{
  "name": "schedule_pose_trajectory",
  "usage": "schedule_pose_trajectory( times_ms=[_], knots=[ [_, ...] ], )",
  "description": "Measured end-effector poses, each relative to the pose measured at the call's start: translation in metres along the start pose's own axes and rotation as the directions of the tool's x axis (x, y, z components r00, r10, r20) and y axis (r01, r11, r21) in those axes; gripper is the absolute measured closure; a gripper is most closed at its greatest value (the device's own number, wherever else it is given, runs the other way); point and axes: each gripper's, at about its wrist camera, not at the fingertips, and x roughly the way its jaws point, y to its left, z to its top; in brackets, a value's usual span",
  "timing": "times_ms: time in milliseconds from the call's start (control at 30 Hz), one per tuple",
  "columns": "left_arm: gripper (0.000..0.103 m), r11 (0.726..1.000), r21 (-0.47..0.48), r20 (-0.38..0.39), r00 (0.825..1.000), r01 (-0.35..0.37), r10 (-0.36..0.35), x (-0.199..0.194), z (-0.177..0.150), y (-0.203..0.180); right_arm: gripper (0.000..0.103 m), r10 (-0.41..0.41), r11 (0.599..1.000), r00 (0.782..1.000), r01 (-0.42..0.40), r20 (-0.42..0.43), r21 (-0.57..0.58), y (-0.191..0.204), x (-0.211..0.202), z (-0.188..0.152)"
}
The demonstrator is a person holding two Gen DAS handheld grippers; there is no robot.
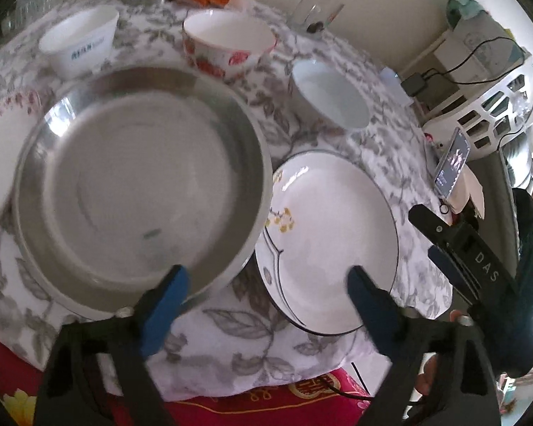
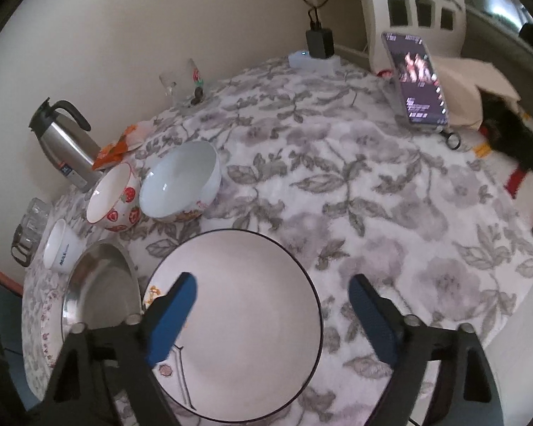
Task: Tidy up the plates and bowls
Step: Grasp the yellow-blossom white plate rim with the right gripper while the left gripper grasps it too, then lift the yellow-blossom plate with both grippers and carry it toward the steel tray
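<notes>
We see the left tongs (image 1: 266,284) agape, nothing between the pads, hovering over the gap between the steel basin (image 1: 142,181) and the black-rimmed plate (image 1: 332,241). The right tongs (image 2: 272,296) are likewise spread and empty above that same plate. Both dishes lie flat on the floral-clothed surface (image 2: 373,195), rims just beside each other. Farther back stand 3 bowls: blue-lettered bowl (image 1: 80,41), strawberry bowl (image 1: 229,41), pale bowl (image 1: 330,94).

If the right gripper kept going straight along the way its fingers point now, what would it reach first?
Most likely the white plate with the dark rim. The right gripper stands open above it, with the plate's right edge between the fingers. Depth is unclear, but nothing shows between the gripper and the plate.
</notes>
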Motion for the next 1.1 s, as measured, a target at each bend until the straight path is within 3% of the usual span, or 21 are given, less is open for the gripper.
schedule_pose_trajectory(
  times_ms=[200, 333, 467, 633, 767, 933, 1100],
  knots=[
    [0.034, 0.999, -0.031, 0.012, 1.0, -0.021, 0.021, 0.009, -0.01, -0.002, 0.03, 0.035, 0.999, 0.998, -0.033, -0.053, 0.032, -0.019, 0.018, -0.003],
    [0.045, 0.996, -0.083, 0.02, 1.0, -0.02, 0.022, 0.006, -0.013, 0.003, 0.048, 0.063, 0.998, 0.995, -0.061, -0.075, 0.036, -0.024, 0.025, -0.005],
    [0.055, 0.995, -0.095, 0.018, 1.0, -0.014, 0.016, 0.004, -0.017, 0.003, 0.057, 0.074, 0.997, 0.993, -0.071, -0.095, 0.042, -0.026, 0.03, -0.008],
    [0.068, 0.998, -0.059, 0.002, 1.0, 0.009, -0.009, 0.007, -0.027, -0.007, 0.06, 0.079, 0.997, 0.99, -0.077, -0.114, 0.02, -0.023, 0.033, -0.011],
    [0.069, 0.997, -0.07, -0.042, 0.998, 0.039, -0.042, 0.019, -0.029, -0.008, 0.06, 0.084, 0.996, 0.99, -0.082, -0.112, 0.022, -0.024, 0.034, -0.012],
    [0.071, 0.984, -0.155, -0.088, 0.991, 0.087, -0.102, 0.038, -0.026, 0.003, 0.06, 0.098, 0.995, 0.988, -0.096, -0.12, 0.023, -0.024, 0.041, -0.012],
    [0.076, 0.984, -0.165, -0.075, 0.994, 0.071, -0.084, 0.045, -0.024, 0.004, 0.065, 0.123, 0.992, 0.985, -0.119, -0.12, 0.037, -0.027, 0.051, -0.009]
  ],
)
